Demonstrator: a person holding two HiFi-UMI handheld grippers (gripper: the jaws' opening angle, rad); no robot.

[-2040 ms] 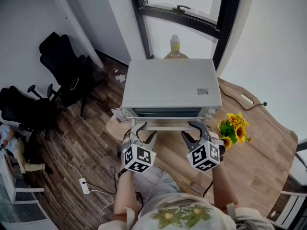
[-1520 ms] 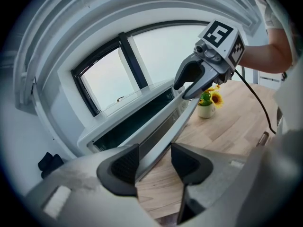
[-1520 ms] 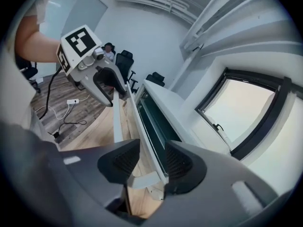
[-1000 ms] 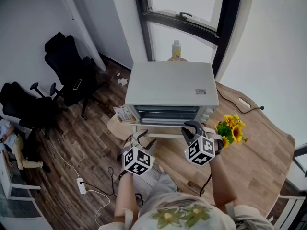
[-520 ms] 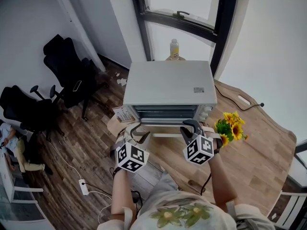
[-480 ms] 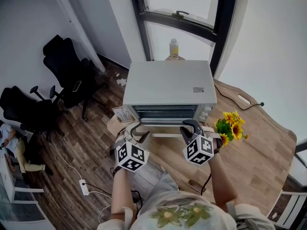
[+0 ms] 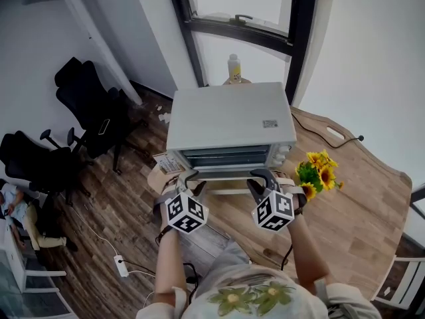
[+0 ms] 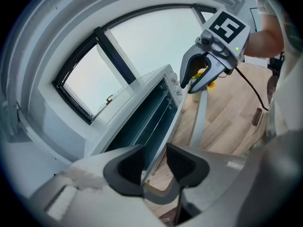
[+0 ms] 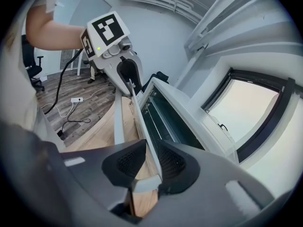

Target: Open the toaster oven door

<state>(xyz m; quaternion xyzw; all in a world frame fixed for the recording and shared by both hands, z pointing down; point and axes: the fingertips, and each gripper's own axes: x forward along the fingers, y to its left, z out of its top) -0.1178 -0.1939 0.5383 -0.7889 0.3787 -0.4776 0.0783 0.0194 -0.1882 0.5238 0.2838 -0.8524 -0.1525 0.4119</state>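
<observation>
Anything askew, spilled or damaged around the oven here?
Nothing spilled or damaged. The oven door stands partly open. Minor: paper scraps litter the floor, and a leaflet lies at the table edge by the oven's left corner.

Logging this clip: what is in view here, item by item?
oven: one, white, on the table
door: one, white, part open
table: one, wooden, under the oven
sunflowers: one bunch, yellow, right of the oven
bottle: one, pale with a yellow label, behind the oven by the window
window: one, black frame, far wall
cable: one, black, on the table at right
chairs: two, black, on the floor at left
power strip: one, white, on the floor
seated person: one, left edge
left gripper: grey, jaws just closing, not yet pressing, door edge between them
right gripper: grey, shut on the door edge
</observation>
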